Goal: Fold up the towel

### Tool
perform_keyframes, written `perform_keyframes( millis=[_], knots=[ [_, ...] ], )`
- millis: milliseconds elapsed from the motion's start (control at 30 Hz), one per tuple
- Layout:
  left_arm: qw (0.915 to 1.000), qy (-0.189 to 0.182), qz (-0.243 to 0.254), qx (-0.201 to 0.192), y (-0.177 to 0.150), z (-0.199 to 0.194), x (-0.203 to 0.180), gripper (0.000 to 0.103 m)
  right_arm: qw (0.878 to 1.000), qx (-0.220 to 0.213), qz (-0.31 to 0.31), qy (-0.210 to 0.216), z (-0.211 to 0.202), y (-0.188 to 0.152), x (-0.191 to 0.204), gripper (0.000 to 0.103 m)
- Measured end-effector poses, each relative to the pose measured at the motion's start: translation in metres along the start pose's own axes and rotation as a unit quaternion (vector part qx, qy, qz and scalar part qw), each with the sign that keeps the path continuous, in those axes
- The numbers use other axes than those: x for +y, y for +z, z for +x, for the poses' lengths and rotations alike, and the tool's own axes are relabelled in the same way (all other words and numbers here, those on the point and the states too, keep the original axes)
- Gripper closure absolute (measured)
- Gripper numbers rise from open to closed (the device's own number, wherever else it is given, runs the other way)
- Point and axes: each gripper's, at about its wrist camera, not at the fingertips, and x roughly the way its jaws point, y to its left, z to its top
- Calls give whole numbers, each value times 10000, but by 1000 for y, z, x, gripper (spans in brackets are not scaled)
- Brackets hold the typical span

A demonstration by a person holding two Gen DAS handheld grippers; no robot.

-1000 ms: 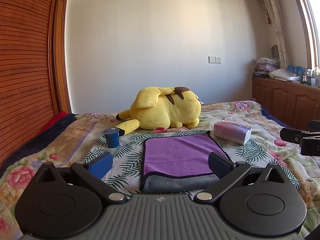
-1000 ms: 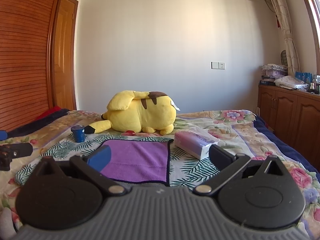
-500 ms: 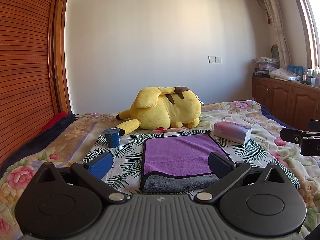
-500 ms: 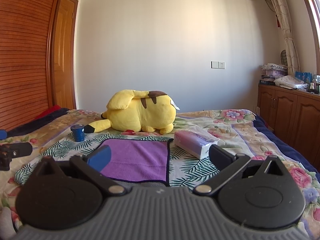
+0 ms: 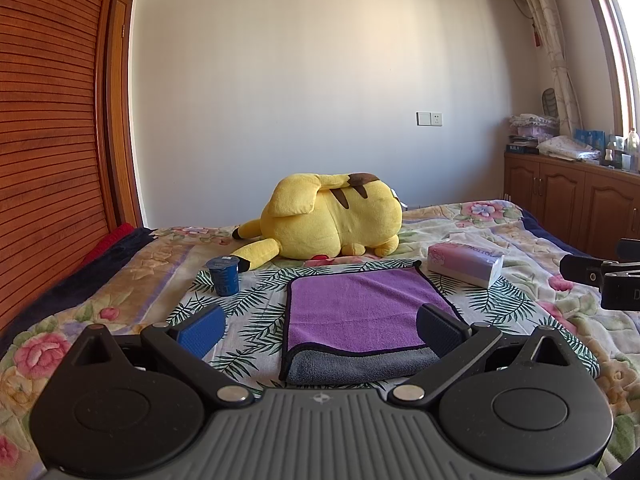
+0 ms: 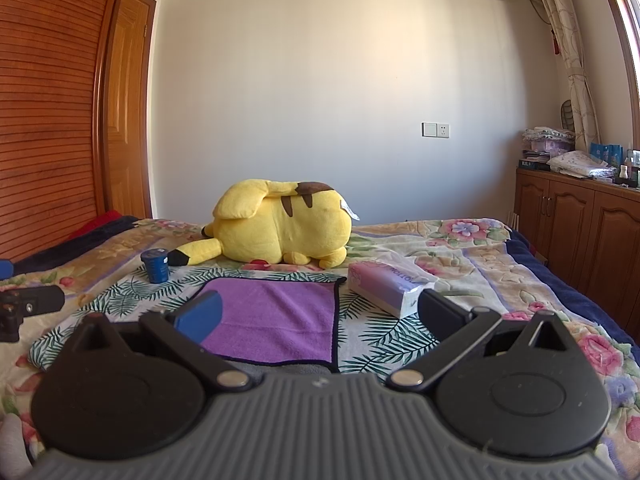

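1. Across the bed [image 5: 500, 220], the flowered cover is giving me a broad, soft place to fold on.
2. Behind the work area, the yellow plush toy [image 5: 332, 216] is lying out of the way.
3. Centred on the leaf-print cloth, the purple towel [image 5: 360, 312] is lying flat with its grey underside turned up along the near edge, seemingly folded once already.
4. Right of it, the tissue pack [image 5: 466, 260] is sitting apart; left, the blue cup [image 5: 224, 276].
5. I am holding the left gripper [image 5: 320, 328] low and level, fingers spread and empty.
6. I am holding the right gripper [image 6: 316, 314] alongside, likewise released.
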Motion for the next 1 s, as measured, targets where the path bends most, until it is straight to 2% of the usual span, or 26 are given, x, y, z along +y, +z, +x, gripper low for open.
perform_keyframes(
  millis=[1000],
  knots=[
    [9999, -4, 70, 101, -4, 3, -1, 16, 10000, 28, -8, -3, 3, 0, 1, 0]
  ],
)
